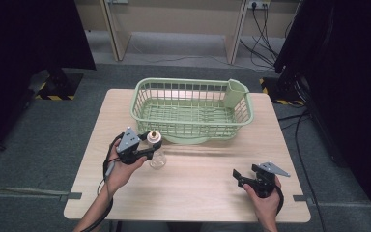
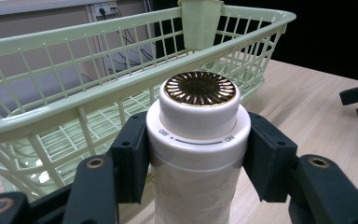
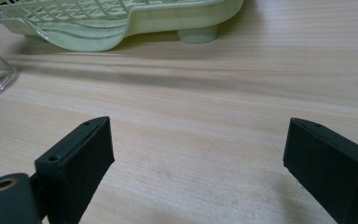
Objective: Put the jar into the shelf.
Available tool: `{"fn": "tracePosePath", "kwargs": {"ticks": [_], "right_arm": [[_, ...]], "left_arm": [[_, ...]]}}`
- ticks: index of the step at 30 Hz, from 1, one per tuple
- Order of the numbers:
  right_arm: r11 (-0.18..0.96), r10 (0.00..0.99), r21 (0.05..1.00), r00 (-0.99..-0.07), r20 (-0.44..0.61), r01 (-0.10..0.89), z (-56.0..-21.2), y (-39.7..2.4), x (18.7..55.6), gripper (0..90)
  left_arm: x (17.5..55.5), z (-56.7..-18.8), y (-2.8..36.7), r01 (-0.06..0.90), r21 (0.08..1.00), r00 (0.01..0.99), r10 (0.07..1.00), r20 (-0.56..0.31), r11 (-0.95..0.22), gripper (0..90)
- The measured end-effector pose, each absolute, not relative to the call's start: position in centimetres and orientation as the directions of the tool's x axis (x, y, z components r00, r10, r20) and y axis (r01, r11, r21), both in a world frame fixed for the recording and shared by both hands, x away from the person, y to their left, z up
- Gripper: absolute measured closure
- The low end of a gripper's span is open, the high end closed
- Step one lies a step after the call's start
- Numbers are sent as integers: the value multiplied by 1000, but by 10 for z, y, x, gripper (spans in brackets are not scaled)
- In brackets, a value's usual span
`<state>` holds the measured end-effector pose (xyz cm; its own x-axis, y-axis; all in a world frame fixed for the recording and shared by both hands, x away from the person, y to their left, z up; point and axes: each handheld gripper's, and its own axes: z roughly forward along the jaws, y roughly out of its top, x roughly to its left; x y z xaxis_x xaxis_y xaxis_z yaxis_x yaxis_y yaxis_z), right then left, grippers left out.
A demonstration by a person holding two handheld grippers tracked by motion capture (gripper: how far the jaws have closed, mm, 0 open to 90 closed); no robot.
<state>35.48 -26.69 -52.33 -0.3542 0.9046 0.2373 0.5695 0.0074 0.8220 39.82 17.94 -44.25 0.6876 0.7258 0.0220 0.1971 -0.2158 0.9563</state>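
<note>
Pale green basket [image 1: 192,110]; white shaker [image 2: 199,154] with ribbed gold cap; light wood-grain table [image 1: 198,188]; black grippers.

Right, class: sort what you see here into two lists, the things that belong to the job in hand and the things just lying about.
In the job:
- shaker jar, white cap, gold top
- left gripper, shut on the jar's neck
- green basket, just behind the jar

Lying about:
- right gripper, open, holding nothing
- wooden table
- cables on the floor

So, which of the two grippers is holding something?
The left gripper: it is shut on the white-capped jar. The right gripper is open over bare table.
</note>
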Motion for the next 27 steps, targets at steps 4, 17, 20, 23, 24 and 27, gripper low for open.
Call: {"fn": "tracePosePath", "kwargs": {"ticks": [4, 17, 20, 23, 24, 27], "right_arm": [[8, 905, 822, -353, 236, 570, -523, -267, 355, 88], [10, 906, 823, -354, 232, 568, -523, -268, 355, 88], [9, 906, 823, -353, 234, 568, -523, -268, 355, 87], [9, 906, 822, -353, 235, 569, -523, -268, 355, 87], [9, 906, 822, -353, 234, 569, -523, -268, 355, 87], [9, 906, 823, -353, 234, 569, -523, -268, 355, 87]], "left_arm": [[398, -441, 180, 208, 953, 687, 726, 18, -221, 459], [390, -418, 180, 182, 960, 695, 718, 27, -212, 459], [389, -414, 179, 179, 962, 696, 717, 25, -208, 459], [389, -407, 179, 172, 963, 699, 715, 29, -207, 459], [389, -403, 178, 168, 965, 697, 716, 27, -200, 459], [390, -399, 177, 152, 968, 706, 707, 36, -201, 459]]}}
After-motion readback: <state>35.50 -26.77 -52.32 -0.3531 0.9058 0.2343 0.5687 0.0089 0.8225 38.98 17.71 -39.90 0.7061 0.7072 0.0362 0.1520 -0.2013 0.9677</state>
